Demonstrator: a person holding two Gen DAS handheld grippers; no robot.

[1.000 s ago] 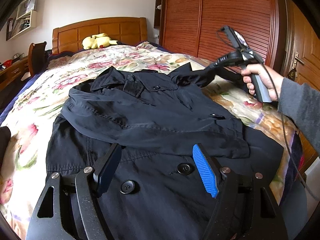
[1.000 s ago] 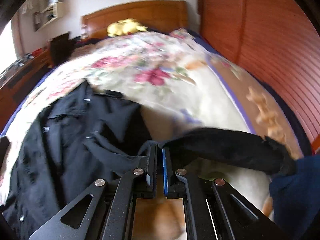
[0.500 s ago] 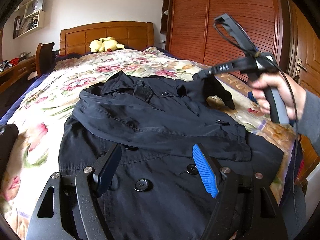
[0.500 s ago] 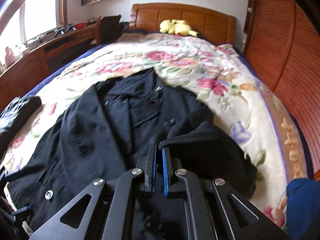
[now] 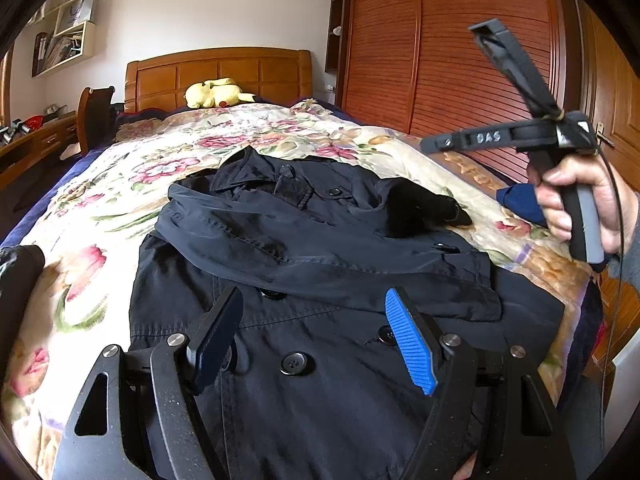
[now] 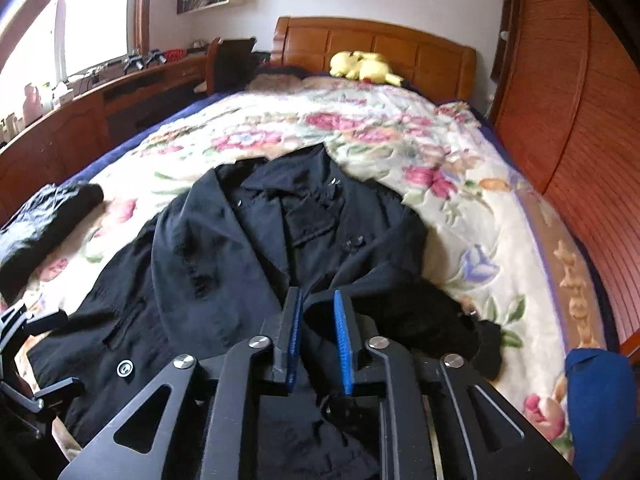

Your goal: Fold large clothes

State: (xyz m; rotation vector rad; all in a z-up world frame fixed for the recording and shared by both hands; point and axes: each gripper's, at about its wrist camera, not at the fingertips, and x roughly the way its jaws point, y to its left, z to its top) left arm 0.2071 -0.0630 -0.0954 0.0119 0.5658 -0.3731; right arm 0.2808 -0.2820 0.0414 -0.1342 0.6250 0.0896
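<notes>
A dark coat [image 5: 320,264] was seen laid flat on the floral bedspread [image 5: 120,176], its long axis run toward the headboard [image 5: 218,70], collar pointed at the headboard and hem toward the foot. One sleeve [image 5: 328,264] was folded across the chest; the other sleeve [image 6: 404,312] was bunched on the wardrobe side. The left gripper [image 5: 316,340] was held over the hem, jaws spread wide, nothing gripped. The right gripper [image 6: 316,348] was parted a little above the bunched sleeve, released
</notes>
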